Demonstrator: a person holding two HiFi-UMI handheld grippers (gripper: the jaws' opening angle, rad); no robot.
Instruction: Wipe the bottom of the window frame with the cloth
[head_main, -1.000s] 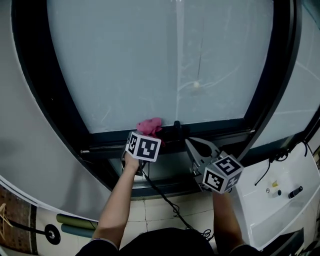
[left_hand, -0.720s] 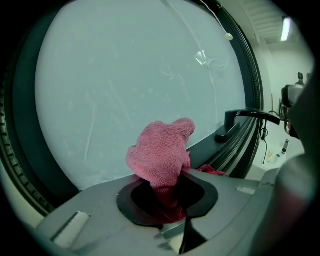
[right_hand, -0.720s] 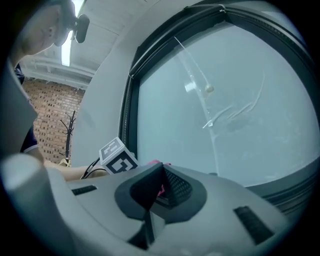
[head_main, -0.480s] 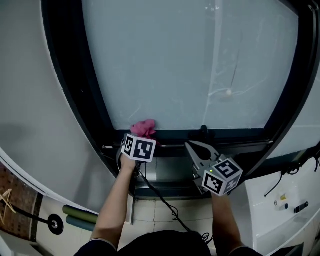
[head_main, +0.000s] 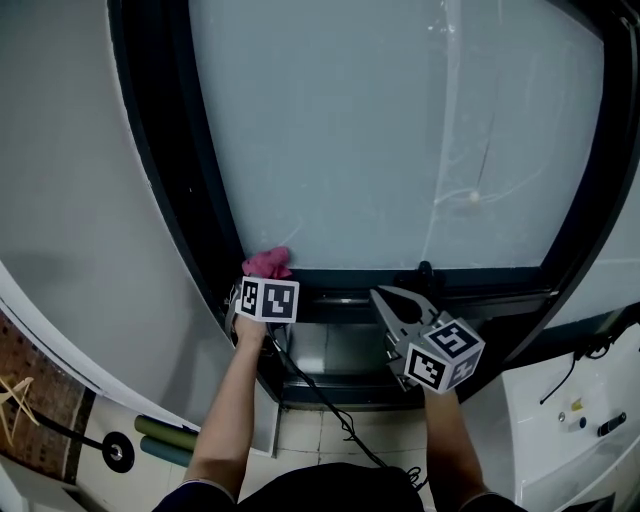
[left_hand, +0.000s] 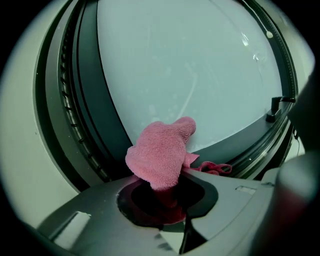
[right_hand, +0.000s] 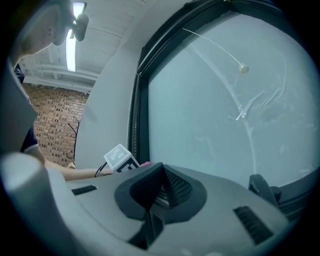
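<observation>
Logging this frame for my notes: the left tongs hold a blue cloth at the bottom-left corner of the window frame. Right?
The cloth is pink, not blue; the left gripper view shows it. The left tongs do hold it at the bottom-left corner of the window frame.

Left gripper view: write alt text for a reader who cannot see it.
The left gripper is shut on a bunched pink cloth, which sticks out in front of the lower corner of the dark window frame. Pale frosted glass fills the view above.
</observation>
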